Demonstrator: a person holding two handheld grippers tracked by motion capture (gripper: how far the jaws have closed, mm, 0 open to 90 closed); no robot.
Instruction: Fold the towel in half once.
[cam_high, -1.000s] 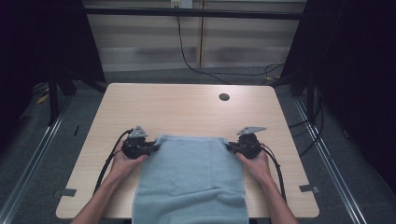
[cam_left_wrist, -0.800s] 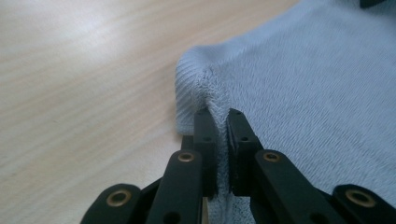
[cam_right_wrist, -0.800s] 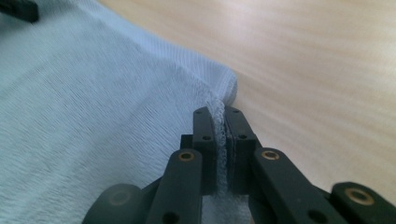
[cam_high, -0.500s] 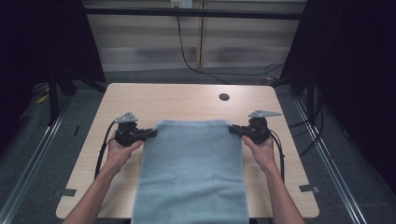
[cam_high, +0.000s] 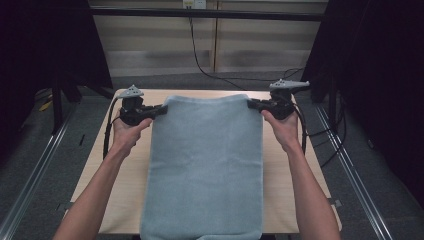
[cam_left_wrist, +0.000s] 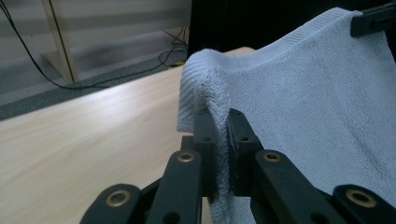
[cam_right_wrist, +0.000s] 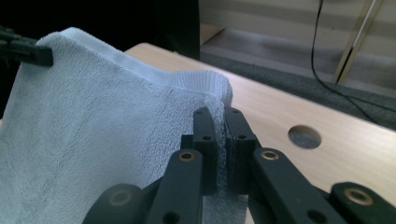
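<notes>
A pale blue terry-cloth towel (cam_high: 207, 165) hung stretched between the left gripper (cam_high: 161, 109) and the right gripper (cam_high: 251, 104), each pinching a top corner above the light wooden desk (cam_high: 127, 197), its lower edge passing the desk's near edge.

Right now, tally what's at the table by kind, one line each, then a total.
Towels: 1, the light blue towel
Grippers: 2, left gripper and right gripper, each shut on a top corner
Tables: 1, the wooden table with a round hole
Total: 4
</notes>
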